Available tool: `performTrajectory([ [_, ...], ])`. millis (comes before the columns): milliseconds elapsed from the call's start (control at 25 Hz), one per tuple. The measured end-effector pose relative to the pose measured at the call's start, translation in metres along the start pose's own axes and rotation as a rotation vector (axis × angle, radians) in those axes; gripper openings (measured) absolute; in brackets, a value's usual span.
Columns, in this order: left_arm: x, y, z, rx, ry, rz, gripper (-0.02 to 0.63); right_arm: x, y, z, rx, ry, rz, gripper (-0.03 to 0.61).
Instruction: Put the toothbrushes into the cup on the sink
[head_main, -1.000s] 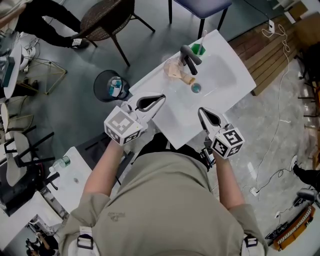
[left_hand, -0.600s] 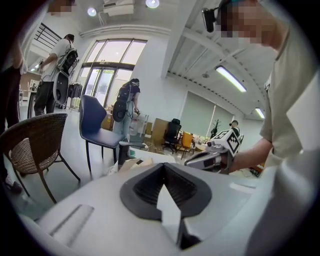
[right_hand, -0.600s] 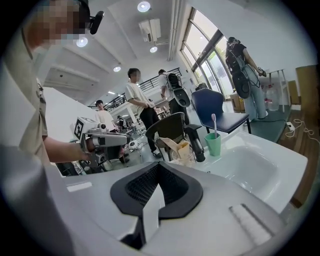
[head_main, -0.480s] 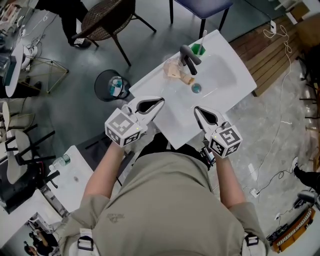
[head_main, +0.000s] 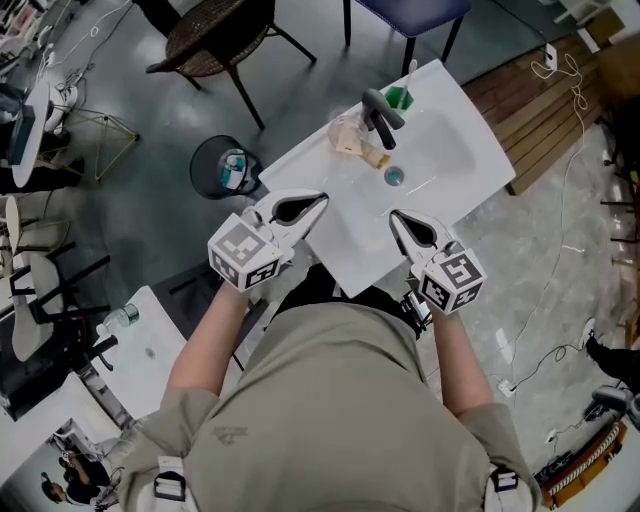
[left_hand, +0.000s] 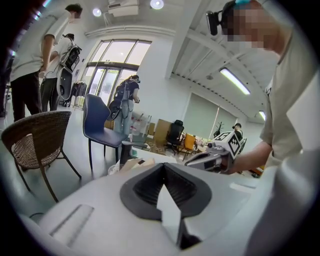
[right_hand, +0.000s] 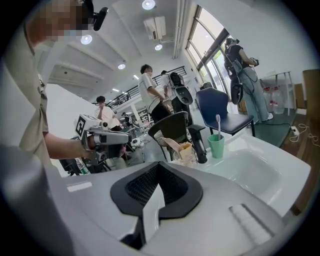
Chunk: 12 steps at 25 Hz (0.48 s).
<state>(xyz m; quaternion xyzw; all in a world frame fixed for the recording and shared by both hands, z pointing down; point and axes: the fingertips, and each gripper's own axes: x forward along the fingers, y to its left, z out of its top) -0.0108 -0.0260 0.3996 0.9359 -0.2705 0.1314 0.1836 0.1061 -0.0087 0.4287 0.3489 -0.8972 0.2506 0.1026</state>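
Note:
A white sink (head_main: 470, 140) stands tilted in the head view, with a black faucet (head_main: 378, 115) at its back edge. Beside the faucet is a green cup (head_main: 397, 98) holding one toothbrush (head_main: 410, 70). The right gripper view shows the same cup (right_hand: 216, 146) and brush (right_hand: 218, 125) to the right of the faucet (right_hand: 198, 142). My left gripper (head_main: 322, 199) hovers over the sink's near left edge, shut and empty. My right gripper (head_main: 394, 217) hovers over the near right edge, also shut and empty. In each gripper view the jaws meet at their tips, left gripper (left_hand: 163, 166) and right gripper (right_hand: 158, 165).
A clear container with tan contents (head_main: 350, 135) sits left of the faucet. A drain (head_main: 393, 177) lies in the basin. A black bin (head_main: 222, 170), a wicker chair (head_main: 215, 35) and a blue chair (head_main: 405, 12) stand beyond the sink. A wooden pallet (head_main: 540, 95) and cables lie at the right.
My right gripper has shifted slightly left and up toward the sink. The left gripper has barely moved. A person at the top left has walked out of view.

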Motion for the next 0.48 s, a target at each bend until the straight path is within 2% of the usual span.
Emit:
performTrajectory([
  [480,0.0066,-0.003,-0.0034,-0.004,0.006,-0.007,0.006,0.0044,-0.0005,0.0003,-0.007,0.011,0.015,0.011],
])
